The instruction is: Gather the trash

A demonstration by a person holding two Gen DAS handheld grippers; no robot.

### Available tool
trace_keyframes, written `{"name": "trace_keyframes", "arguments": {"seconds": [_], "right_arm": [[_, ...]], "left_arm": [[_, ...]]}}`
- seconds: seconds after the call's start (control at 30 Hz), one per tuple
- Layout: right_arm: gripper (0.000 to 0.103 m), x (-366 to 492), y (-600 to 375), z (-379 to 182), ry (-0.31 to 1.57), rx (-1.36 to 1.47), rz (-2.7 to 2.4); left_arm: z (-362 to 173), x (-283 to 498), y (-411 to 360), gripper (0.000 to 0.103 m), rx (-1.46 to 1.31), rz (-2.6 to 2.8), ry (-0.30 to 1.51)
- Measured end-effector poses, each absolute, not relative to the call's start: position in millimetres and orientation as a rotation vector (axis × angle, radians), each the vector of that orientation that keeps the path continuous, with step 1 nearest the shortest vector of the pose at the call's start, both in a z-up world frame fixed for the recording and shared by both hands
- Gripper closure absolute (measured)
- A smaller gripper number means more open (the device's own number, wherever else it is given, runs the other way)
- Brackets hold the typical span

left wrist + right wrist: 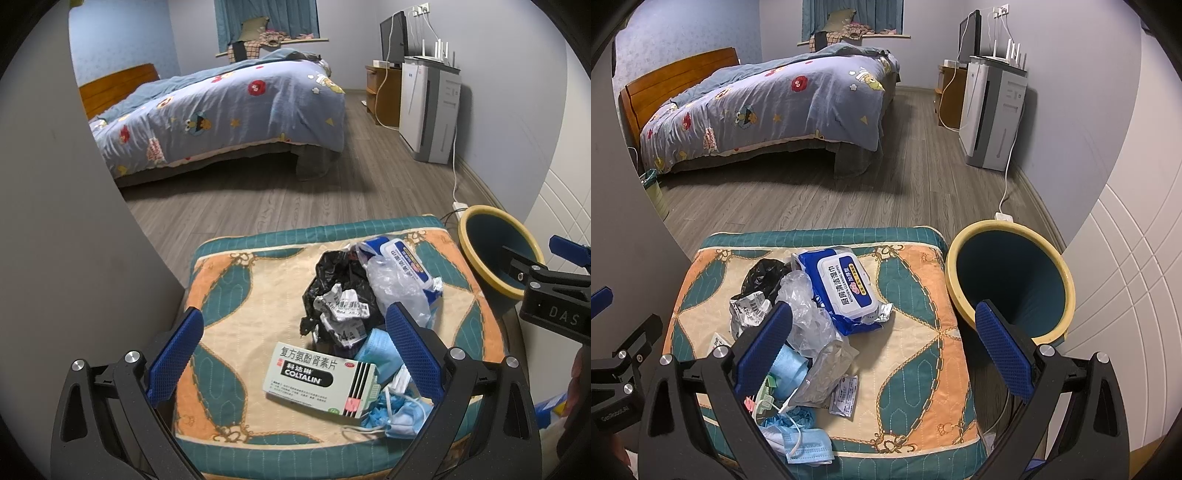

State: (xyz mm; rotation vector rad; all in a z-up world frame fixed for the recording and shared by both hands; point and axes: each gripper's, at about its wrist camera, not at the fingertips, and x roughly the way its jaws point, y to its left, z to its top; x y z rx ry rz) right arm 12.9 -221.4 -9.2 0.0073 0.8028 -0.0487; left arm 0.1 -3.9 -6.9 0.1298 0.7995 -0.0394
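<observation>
Left tongs [295,343] spread wide, holding nothing, poised above the near side of the padded table [236,295] with the medicine box [319,384] between the blue pads. Right tongs [884,338] likewise wide and empty, left pad over the clear plastic wrap [812,321], right pad over the rim of the bin [1010,280].

Trash heaped toward the middle and near part of the table: black bag [332,280] with crumpled labelled paper [343,306] on it, wet-wipe pack [846,284] at the far side of the heap, blue face masks [801,439] spilling over the near edge, a small flat sachet [844,397] just right of the wrap. Bare quilted cover on the left part in the left wrist view and along the right part in the right wrist view.

Bin tilted with its mouth toward the cameras, just beside the table's right edge, a white panelled wall close behind it. Grey wall close on the left. Beyond the far edge, open wooden floor [820,206] up to the bed [768,110]; white appliance [993,118] with a cable trailing along the right wall to a power strip [1003,216] just behind the bin.
</observation>
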Motion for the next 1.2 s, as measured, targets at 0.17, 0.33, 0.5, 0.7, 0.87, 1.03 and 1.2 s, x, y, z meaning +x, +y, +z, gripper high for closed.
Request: {"name": "trace_keyframes", "arguments": {"seconds": [0.17, 0.33, 0.5, 0.7, 0.87, 1.03, 1.2], "right_arm": [[0.006, 13, -221, -9, 0.802, 0.007, -0.049], [0.006, 14, -222, -11, 0.804, 0.008, -0.051], [0.006, 14, -224, -13, 0.811, 0.023, -0.047], [0.006, 16, -225, -12, 0.825, 0.068, -0.021], [0.006, 19, -224, -15, 0.875, 0.062, -0.019], [0.006, 22, -218, -26, 0.921, 0.047, 0.026], [0.006, 29, -213, -46, 0.982, 0.059, 0.034]], "left_arm": [[-7, 0, -4, 0.005, 0.129, -0.039, 0.799], [-9, 0, -5, 0.005, 0.131, -0.041, 0.801], [-12, -4, -8, 0.005, 0.113, -0.06, 0.789], [-8, -6, -10, 0.005, 0.137, -0.064, 0.766], [-8, -2, -10, 0.005, 0.183, -0.05, 0.78], [-13, 3, -2, 0.005, 0.169, -0.033, 0.819], [-18, 10, 6, 0.005, 0.116, -0.042, 0.87]]}}
